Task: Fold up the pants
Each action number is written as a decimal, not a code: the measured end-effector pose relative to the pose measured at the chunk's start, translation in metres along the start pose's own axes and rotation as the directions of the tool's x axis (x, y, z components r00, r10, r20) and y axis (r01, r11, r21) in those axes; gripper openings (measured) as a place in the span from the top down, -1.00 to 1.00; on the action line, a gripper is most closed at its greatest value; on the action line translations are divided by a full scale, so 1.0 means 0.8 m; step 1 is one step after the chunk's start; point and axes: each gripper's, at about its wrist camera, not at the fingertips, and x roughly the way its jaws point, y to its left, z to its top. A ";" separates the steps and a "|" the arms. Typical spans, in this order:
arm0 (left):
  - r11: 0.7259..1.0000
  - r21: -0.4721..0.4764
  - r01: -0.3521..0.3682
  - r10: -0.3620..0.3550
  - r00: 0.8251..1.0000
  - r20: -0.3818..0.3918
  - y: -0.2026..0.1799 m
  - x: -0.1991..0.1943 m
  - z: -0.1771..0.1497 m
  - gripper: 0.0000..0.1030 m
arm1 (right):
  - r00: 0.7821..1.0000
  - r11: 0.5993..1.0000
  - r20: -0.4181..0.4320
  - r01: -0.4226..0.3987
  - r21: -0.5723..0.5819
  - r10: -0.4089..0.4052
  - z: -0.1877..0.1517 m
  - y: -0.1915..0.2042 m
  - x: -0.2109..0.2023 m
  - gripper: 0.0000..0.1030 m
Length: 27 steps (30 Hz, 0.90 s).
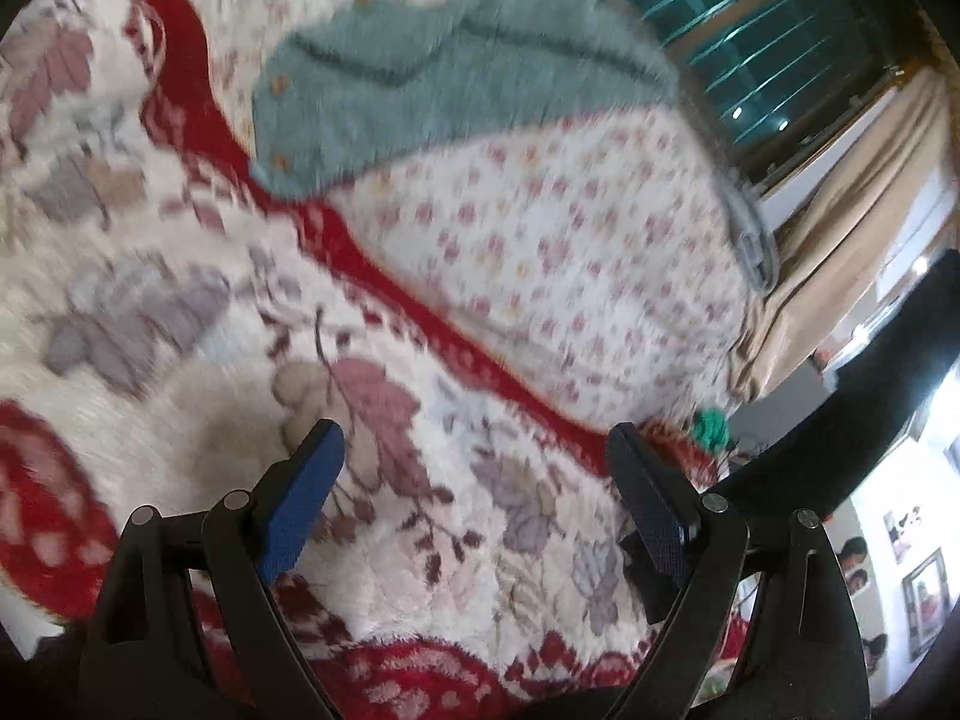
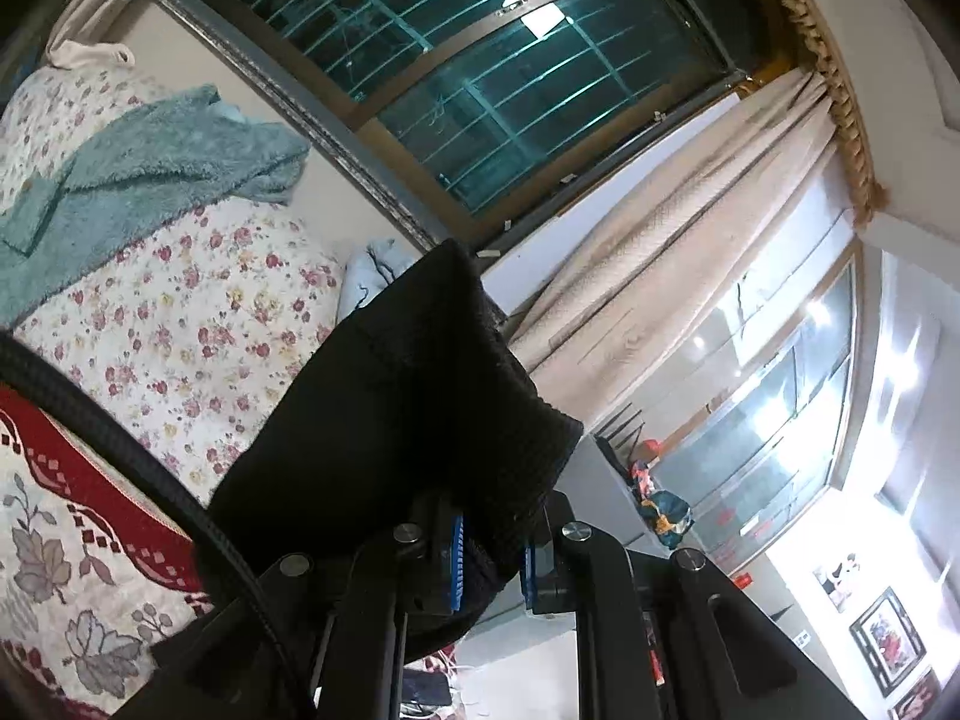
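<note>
Over bed point(image 1: 540, 252) | R gripper point(image 2: 492, 552) clamps 1 pants point(image 2: 390, 396) – L gripper point(image 1: 474, 480) empty, spread

My left camera looks down, close over the leaf blanket point(image 1: 180, 324). My right camera tips up toward the window point(image 2: 480, 72) and curtain point(image 2: 690, 228). Both see the teal fuzzy garment point(image 1: 420, 96) on the flowered sheet point(image 1: 570, 252).

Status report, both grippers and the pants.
Left gripper open, empty, over the blanket. Right gripper shut on the black pants, lifted off the bed. Teal garment lies on the floral sheet ahead.
</note>
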 end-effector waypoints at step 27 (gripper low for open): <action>0.979 -0.147 -0.139 0.169 0.962 0.213 0.083 -0.141 -0.049 -0.73 | 0.722 0.674 -0.066 -0.672 -0.307 0.689 0.112 0.688 -0.144 0.76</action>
